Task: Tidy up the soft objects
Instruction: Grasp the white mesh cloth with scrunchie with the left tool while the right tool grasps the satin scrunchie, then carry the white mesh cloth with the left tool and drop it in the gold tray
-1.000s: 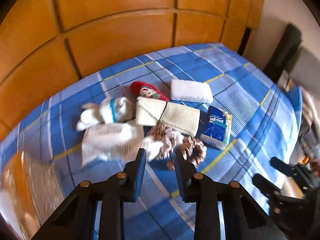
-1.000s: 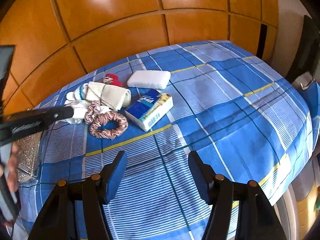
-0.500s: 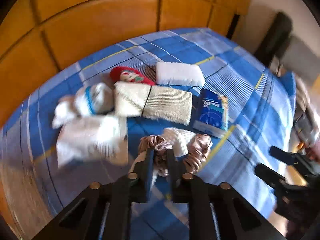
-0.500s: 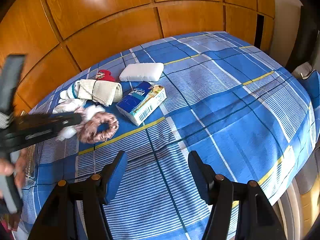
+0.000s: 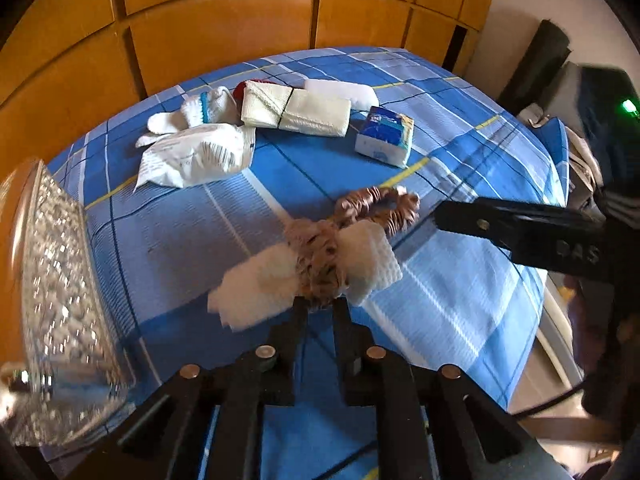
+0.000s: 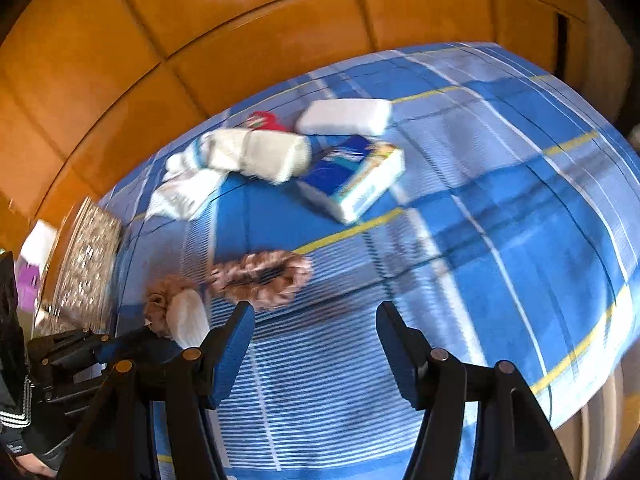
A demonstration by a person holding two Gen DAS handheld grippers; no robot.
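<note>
Grip: the left hand-held gripper point(image 5: 320, 304) has its jaws pressed together on a bundle, a white cloth point(image 5: 304, 276) with a brown scrunchie point(image 5: 320, 256) wrapped around its middle; only a small tuft of the scrunchie sits between the tips.
Place of the bundle: it is at the left gripper's tips over the bed point(image 5: 460, 280), near its front edge and well apart from the other soft things; whether it rests on the bed cannot be told.
Second scrunchie: a pink-brown one point(image 6: 260, 278) lies on the bed just beyond the bundle; in the left wrist view it seems to touch it, so it may be dragged along.
Right side: the right hand-held gripper point(image 6: 316, 344) is spread and pinches nothing; it hovers just in front of the second scrunchie.
Risk of slip: the pinch is shallow and on soft fabric, so a quick move could probably pull the bundle out of the jaws.
Risk of unwrapping: if the scrunchie slides along the cloth, the white ends could fall open.
Risk of collision: the right gripper's finger point(image 5: 520, 232) is close to the bundle in the left wrist view; the two tools may knock together.
Risk at the edge: a glittery object point(image 5: 60, 300) stands at the left of the bed; a wide swing could hit it.
Other things: rolled towel point(image 5: 296, 110), tissue pack point(image 5: 384, 136), white sponge point(image 6: 346, 116), plastic packet point(image 5: 196, 156), white sock point(image 5: 192, 112) and a red item point(image 6: 264, 120) lie together at the back, not touched.
</note>
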